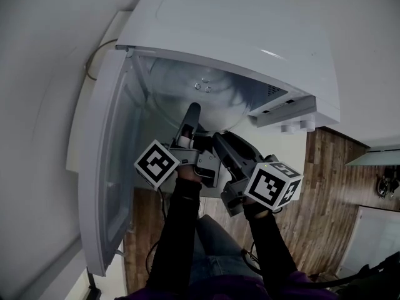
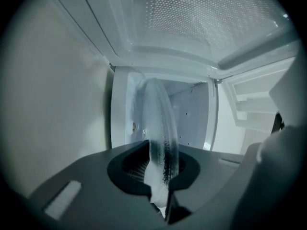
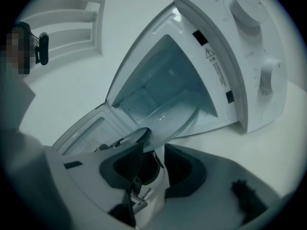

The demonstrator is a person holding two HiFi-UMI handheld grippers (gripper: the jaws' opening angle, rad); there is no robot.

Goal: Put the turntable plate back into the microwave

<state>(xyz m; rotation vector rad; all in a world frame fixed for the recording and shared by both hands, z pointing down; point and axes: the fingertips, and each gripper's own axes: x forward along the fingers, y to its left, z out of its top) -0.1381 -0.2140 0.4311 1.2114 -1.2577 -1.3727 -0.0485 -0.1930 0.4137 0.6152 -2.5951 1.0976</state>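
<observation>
Brown wood-plank floor shows beyond the white table — a thin cable loops against the pale wall. A white slatted panel stands well apart.

A plain pale grey wall fills the left side under soft, even light. A smooth white worktop ends in a straight front edge, and below that edge lies a brown wood-plank floor. A white slatted panel sits against a white surface, well apart from the worktop.
</observation>
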